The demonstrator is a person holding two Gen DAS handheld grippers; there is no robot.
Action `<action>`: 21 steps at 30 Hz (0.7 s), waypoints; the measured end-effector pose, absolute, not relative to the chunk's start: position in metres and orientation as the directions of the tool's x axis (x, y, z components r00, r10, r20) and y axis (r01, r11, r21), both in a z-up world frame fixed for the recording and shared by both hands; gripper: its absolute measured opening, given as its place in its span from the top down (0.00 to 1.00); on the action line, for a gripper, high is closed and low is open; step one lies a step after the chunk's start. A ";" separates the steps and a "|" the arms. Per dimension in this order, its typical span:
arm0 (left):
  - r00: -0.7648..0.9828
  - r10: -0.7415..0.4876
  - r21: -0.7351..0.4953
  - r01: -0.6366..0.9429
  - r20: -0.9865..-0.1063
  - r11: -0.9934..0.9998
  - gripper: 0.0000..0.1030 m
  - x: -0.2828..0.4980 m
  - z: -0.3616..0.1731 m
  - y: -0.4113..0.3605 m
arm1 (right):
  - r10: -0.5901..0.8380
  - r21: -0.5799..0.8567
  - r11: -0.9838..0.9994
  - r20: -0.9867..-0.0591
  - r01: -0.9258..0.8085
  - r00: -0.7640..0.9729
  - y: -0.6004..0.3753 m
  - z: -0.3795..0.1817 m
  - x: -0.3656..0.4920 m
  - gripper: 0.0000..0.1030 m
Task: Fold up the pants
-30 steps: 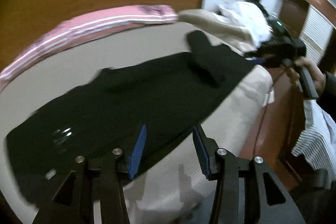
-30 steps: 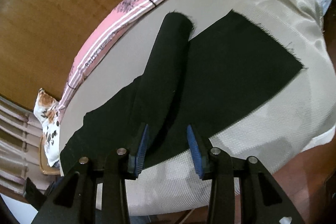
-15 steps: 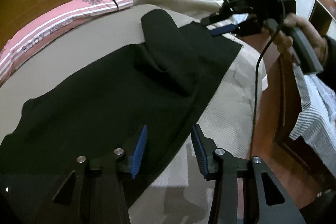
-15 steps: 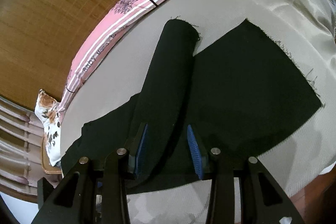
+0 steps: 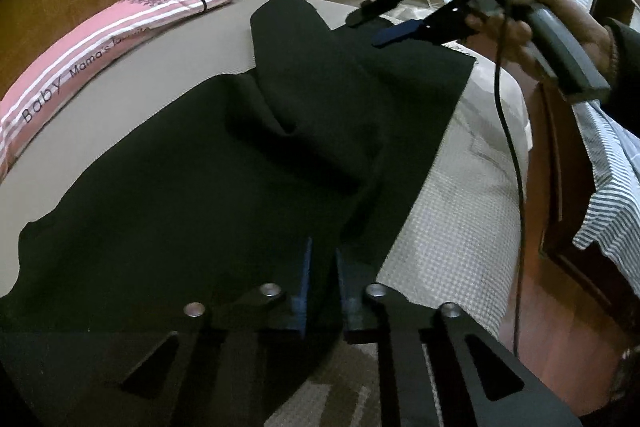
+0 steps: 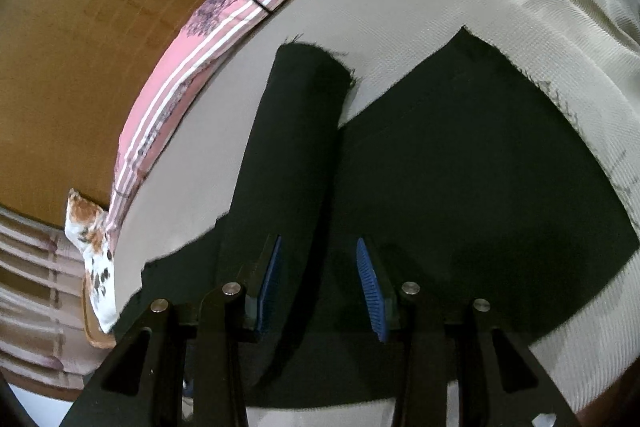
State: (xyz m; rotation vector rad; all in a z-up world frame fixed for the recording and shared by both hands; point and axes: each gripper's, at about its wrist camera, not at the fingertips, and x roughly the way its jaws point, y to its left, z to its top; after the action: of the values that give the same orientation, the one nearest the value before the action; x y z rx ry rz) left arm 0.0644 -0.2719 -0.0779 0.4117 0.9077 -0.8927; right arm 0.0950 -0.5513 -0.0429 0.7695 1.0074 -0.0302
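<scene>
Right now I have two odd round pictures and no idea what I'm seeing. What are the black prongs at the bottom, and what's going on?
There is no robot here. A person holds a two-fingered claw in each hand, and each claw carries a wide-angle camera looking along its fingers. That is why the prongs show at the bottom.

One picture comes from the left claw, the other from the right claw. The left picture also shows the person's hand holding the right claw.

Black pants lie on a beige bedcover, with a pink striped pillow behind. The left claw is pinched shut on the pants' near edge. The right claw is open and holds nothing.
</scene>
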 end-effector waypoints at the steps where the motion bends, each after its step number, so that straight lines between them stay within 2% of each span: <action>1: 0.301 -0.492 -0.055 0.808 -0.817 0.586 0.92 0.066 -0.078 -0.272 | 0.321 0.577 0.730 -0.762 0.366 0.562 -0.555 -0.045 0.099 0.65; 7: 0.273 -0.520 -0.116 0.793 -0.809 0.597 0.94 0.071 -0.079 -0.266 | 0.317 0.606 0.694 -0.742 0.389 0.591 -0.577 -0.054 0.135 0.65; 12: 0.223 -0.561 -0.219 0.759 -0.798 0.613 0.94 0.082 -0.080 -0.259 | 0.324 0.631 0.662 -0.727 0.404 0.605 -0.592 -0.065 0.170 0.65; 16: 0.224 -0.563 -0.216 0.763 -0.795 0.610 0.94 0.081 -0.080 -0.259 | 0.327 0.636 0.644 -0.732 0.425 0.598 -0.594 -0.072 0.197 0.65; 21: 0.215 -0.571 -0.234 0.757 -0.793 0.610 0.94 0.084 -0.081 -0.259 | 0.386 0.666 0.673 -0.688 0.323 0.615 -0.570 -0.050 0.227 0.65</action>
State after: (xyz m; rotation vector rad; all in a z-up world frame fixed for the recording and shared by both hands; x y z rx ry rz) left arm 0.0841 -0.2589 -0.0813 0.2211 0.9886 -0.9307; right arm 0.2267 -0.5699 -0.0501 0.8660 0.9394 0.0424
